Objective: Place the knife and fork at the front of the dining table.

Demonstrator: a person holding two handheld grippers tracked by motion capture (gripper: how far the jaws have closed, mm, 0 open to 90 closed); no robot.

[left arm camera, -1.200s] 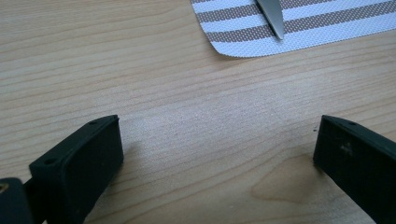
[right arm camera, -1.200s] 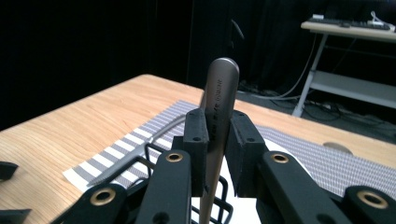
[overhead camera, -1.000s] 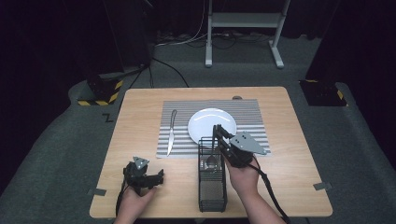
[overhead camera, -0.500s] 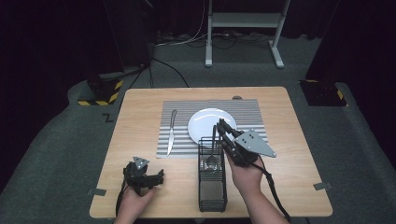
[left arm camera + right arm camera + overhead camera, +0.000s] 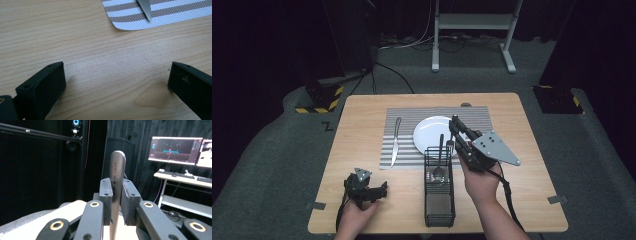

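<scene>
A piece of cutlery [image 5: 117, 170] stands nearly upright in the right tongs [image 5: 116, 202], its flat metal handle clamped between the two black jaws and rising above them; which utensil it is cannot be told from that close view. In the high view the right tongs [image 5: 453, 134] sit over the far end of a black wire caddy [image 5: 439, 200], at the near edge of a white plate [image 5: 429, 132], with what looks like a fork's tines [image 5: 450, 146] hanging by the caddy's rim. A spoon [image 5: 439, 162] leans inside the caddy, bowl down.

The plate lies on a grey striped placemat [image 5: 412, 117], and a knife [image 5: 395, 140] lies on the mat's left part, well apart from the plate. The caddy stands on the wooden table [image 5: 362, 125] just nearer than the mat.

The left tongs [image 5: 379, 190] rest low near the table's near left corner, held in the person's left hand [image 5: 357, 212]. In the left gripper view their jaws stand wide apart over bare wood, with the mat's corner [image 5: 140, 17] and the knife's tip [image 5: 145, 8] beyond them.
</scene>
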